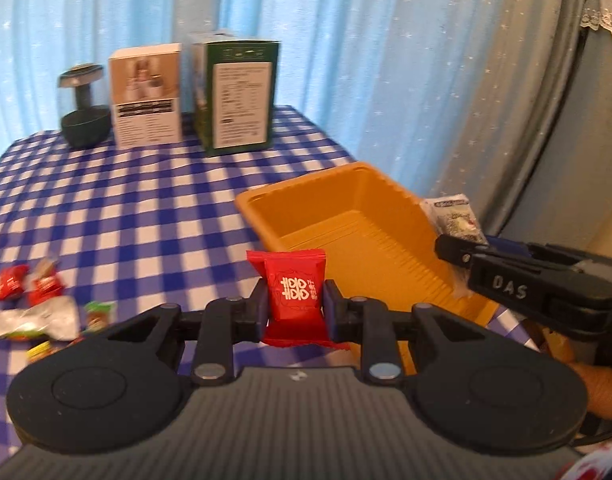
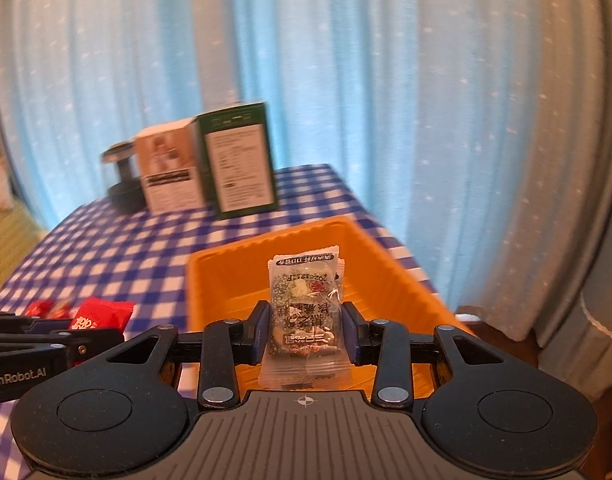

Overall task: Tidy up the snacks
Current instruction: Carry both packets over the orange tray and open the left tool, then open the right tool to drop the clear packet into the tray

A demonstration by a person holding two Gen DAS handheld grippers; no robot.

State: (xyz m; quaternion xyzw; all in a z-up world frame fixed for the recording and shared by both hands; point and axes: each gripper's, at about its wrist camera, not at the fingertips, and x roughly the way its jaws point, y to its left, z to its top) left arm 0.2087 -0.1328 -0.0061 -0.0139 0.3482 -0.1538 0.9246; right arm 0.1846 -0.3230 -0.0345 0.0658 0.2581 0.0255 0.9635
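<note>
Left gripper [image 1: 294, 304] pinches a red snack packet [image 1: 293, 294] upright between its pads, held above the checked tablecloth [image 1: 146, 216] just beside the near-left corner of the orange tray [image 1: 306, 200]; right gripper [image 2: 305, 330] clamps a clear printed snack packet [image 2: 306, 308] over the tray's interior. Loose snacks [image 1: 38, 304] lie in a small heap on the cloth, well left of the tray. At the table's far edge stand a white box [image 1: 146, 96], a green box [image 1: 238, 96] touching it, and a dark jar [image 1: 84, 108].
</note>
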